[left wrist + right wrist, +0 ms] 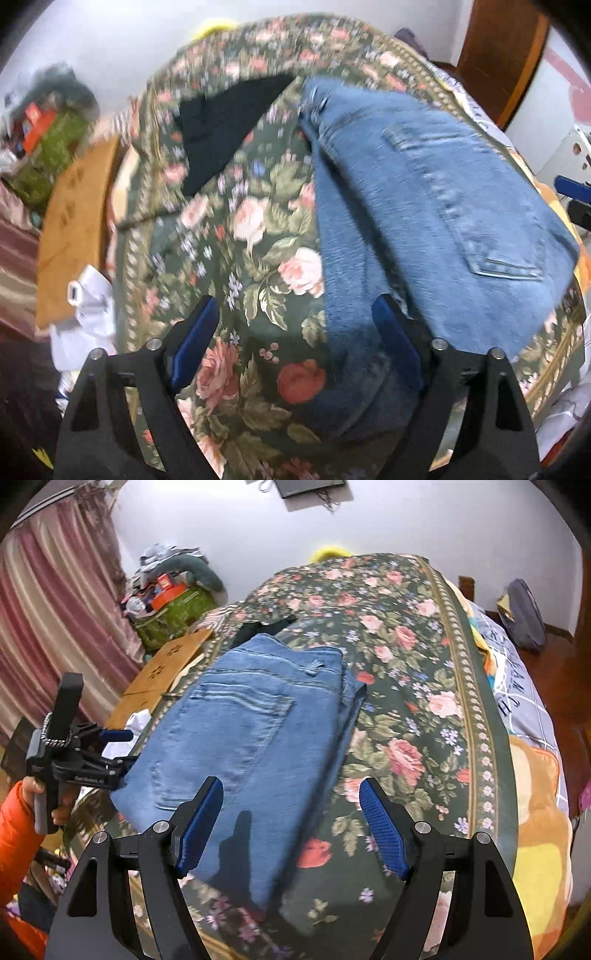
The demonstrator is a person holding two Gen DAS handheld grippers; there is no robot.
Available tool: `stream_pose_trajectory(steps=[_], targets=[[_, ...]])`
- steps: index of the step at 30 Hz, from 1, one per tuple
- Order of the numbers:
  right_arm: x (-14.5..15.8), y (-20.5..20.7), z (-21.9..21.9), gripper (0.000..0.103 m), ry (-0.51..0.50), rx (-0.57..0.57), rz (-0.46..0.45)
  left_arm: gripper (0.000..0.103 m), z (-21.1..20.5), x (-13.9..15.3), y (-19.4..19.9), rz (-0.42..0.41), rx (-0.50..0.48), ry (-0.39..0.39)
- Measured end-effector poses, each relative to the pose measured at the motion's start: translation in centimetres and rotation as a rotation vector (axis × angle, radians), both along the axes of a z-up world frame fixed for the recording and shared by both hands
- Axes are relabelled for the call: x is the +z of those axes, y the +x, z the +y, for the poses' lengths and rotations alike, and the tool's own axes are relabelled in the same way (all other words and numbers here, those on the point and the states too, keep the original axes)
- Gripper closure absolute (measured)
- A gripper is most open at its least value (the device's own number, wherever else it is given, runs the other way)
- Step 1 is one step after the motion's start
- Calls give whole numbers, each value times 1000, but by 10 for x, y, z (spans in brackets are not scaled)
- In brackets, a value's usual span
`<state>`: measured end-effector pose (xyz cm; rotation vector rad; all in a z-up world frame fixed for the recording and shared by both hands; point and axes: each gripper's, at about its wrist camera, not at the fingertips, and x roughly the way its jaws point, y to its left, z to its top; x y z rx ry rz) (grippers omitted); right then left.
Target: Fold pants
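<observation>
jeans [255, 731] folded on flowery blanket [413, 686] | L gripper [295, 325] jaws wide, at jeans' edge | R gripper [291, 808] jaws wide, over jeans' edge

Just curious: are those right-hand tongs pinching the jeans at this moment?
No, the right tongs gape wide open above the jeans, gripping nothing.

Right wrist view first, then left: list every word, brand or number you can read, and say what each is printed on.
"GenRobot.AI", small and only roughly legible, on the body of the left hand-held gripper, right wrist view.
Large grey letters on the checked quilt: partly hidden, not readable as a word.
Print on the orange box in the pile by the wall: too small.
Left wrist view: motion-blurred, nothing readable.
</observation>
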<state>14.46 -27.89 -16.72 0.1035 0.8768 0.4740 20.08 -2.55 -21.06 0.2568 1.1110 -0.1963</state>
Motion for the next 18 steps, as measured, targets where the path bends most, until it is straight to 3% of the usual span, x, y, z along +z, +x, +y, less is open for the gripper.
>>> stream_pose_trajectory(steps=[4, 6, 8, 12, 14, 18], targets=[[5, -2, 15, 31, -18, 37, -39, 19, -17, 38, -7, -154, -13, -64], [6, 2, 23, 32, -17, 53, -48, 22, -28, 50, -4, -202, -32, -83], [4, 8, 31, 40, -19, 69, -45, 25, -41, 52, 0, -226, -61, -97], [-18, 19, 42, 51, -77, 89, 18, 42, -58, 16, 19, -111, -78, -68], [-33, 19, 40, 54, -84, 103, 42, 38, -55, -1, 20, -101, -79, -90], [-29, 11, 33, 56, -92, 118, 27, 37, -44, 1, 15, -98, -85, -94]])
